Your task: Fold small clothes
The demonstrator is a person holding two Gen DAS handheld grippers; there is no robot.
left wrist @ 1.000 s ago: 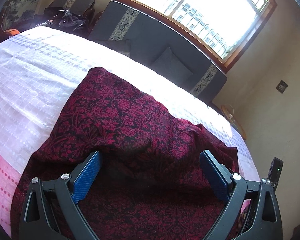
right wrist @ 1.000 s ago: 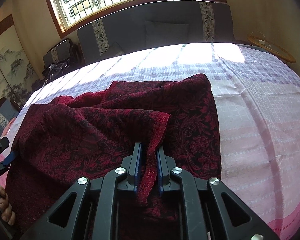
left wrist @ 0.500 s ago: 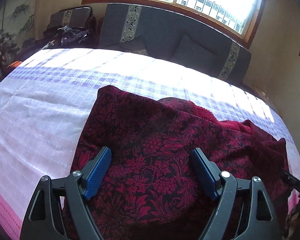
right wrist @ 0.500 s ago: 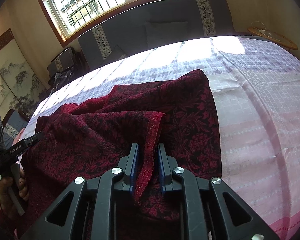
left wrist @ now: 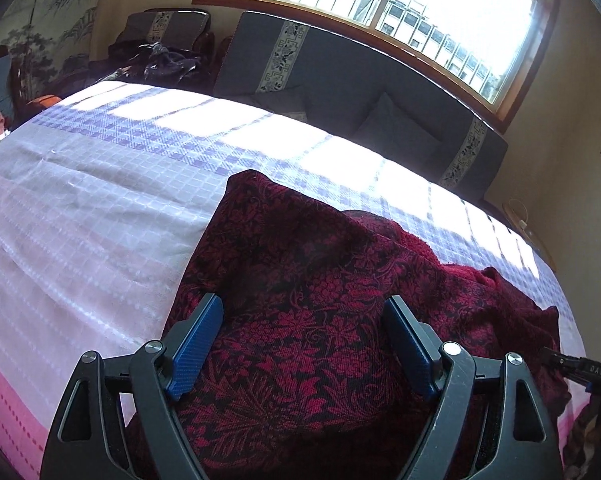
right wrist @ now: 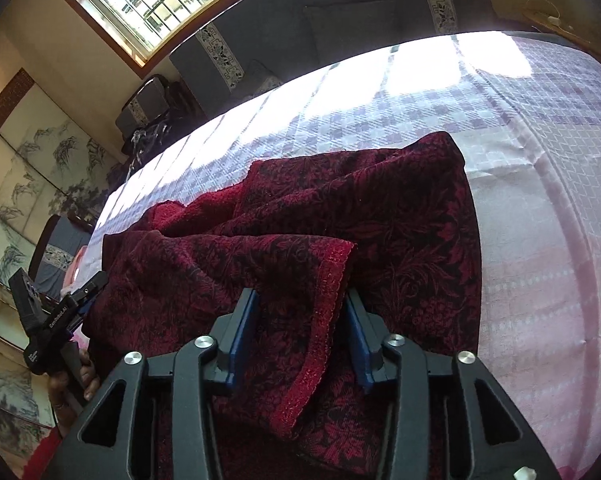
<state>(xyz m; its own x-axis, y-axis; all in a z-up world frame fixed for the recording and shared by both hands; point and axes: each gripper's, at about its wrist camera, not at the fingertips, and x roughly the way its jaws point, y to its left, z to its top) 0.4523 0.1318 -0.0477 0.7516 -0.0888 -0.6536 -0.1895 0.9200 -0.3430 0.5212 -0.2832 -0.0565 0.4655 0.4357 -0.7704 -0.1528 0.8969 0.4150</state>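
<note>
A dark red garment with a black floral pattern (left wrist: 324, 280) lies bunched on the bed, its far layers rumpled. My left gripper (left wrist: 303, 302) hovers low over the garment's near left part, jaws wide open, nothing pinched between the blue pads (left wrist: 196, 344). In the right wrist view a folded flap with a bright red hem (right wrist: 328, 320) runs between the pads of my right gripper (right wrist: 300, 296). Those jaws stand apart, and the flap hangs loose between them. The left gripper (right wrist: 60, 312) shows at the left edge, held by a hand (right wrist: 72, 380).
The bed's lilac checked cover (left wrist: 100, 200) has a pink border (left wrist: 4, 400) at the near edge. A grey sofa with cushions (left wrist: 360, 92) stands under the window behind the bed. Dark bags (left wrist: 160, 60) sit on a chair at the far left. A round side table (right wrist: 552, 20) is at the far right.
My right gripper's jaws have parted wider around the hemmed flap they were pinching. The left gripper has shifted lower over the garment, its jaws slightly narrower than a second ago.
</note>
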